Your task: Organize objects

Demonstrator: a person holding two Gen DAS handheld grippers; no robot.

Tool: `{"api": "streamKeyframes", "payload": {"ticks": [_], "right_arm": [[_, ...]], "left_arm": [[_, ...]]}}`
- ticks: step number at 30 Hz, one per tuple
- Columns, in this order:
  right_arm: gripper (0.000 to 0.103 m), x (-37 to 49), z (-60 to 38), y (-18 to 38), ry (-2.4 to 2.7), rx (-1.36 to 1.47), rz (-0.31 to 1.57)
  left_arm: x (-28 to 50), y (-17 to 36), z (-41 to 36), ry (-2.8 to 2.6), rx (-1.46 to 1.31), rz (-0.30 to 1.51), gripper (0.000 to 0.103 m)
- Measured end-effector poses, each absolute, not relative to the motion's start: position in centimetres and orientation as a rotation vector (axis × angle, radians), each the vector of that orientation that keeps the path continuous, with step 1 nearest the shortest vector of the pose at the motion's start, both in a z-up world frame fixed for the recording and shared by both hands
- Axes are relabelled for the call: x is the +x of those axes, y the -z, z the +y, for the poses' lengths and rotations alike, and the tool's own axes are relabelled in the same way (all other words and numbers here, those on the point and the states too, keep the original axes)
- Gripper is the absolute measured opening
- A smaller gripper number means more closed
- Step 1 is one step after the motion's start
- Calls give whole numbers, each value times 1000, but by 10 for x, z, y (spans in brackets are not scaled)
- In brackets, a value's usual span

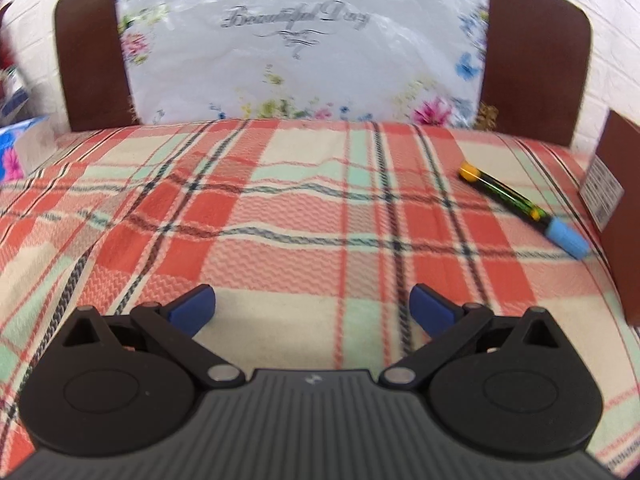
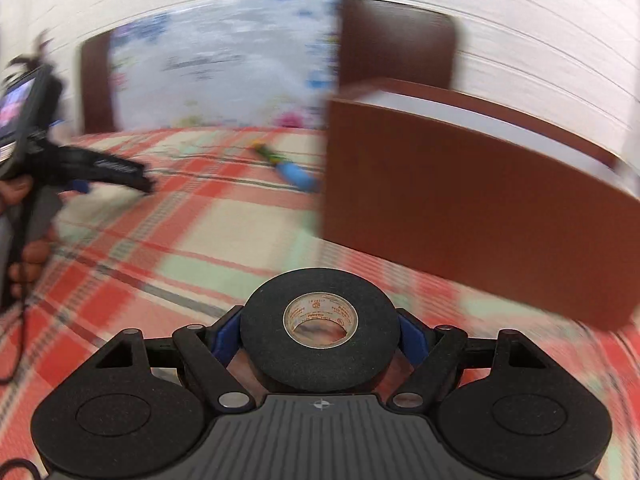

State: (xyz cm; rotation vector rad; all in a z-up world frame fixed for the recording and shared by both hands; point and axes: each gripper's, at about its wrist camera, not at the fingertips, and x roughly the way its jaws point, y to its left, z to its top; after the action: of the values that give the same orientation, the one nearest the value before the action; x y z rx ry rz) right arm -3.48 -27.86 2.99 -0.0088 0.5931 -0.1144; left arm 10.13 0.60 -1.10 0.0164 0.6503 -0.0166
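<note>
My right gripper (image 2: 320,336) is shut on a roll of black tape (image 2: 320,342) and holds it above the plaid bedcover, just in front of an open brown box (image 2: 472,200) with a white inside. A marker with a blue cap and yellow end (image 1: 524,208) lies on the bedcover beside the box (image 1: 624,216); it also shows in the right wrist view (image 2: 288,168). My left gripper (image 1: 312,312) is open and empty over the bedcover. It shows at the left of the right wrist view (image 2: 116,176), held in a hand.
A red, cream and green plaid bedcover (image 1: 280,216) covers the bed. A floral pillow (image 1: 296,40) leans on the brown headboard (image 1: 532,52) against a white wall. Blue floral fabric (image 1: 20,148) lies at the far left. The right wrist view is motion-blurred.
</note>
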Motion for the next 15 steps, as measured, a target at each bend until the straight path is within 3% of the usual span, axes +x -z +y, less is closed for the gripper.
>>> {"api": "streamKeyframes", "payload": {"ticks": [5,8,15], "right_arm": [[75,-60,-310,-27,263,37,584],[83,-69,-313,-26,273,34,584],[82,-88,-312,-22,252,11,567]], "left_arm": [[80,-10,-30,124,28,644,103],[62,-33,-65,224,68,597,103],[18,-62,-158,551,210,572,103]]}}
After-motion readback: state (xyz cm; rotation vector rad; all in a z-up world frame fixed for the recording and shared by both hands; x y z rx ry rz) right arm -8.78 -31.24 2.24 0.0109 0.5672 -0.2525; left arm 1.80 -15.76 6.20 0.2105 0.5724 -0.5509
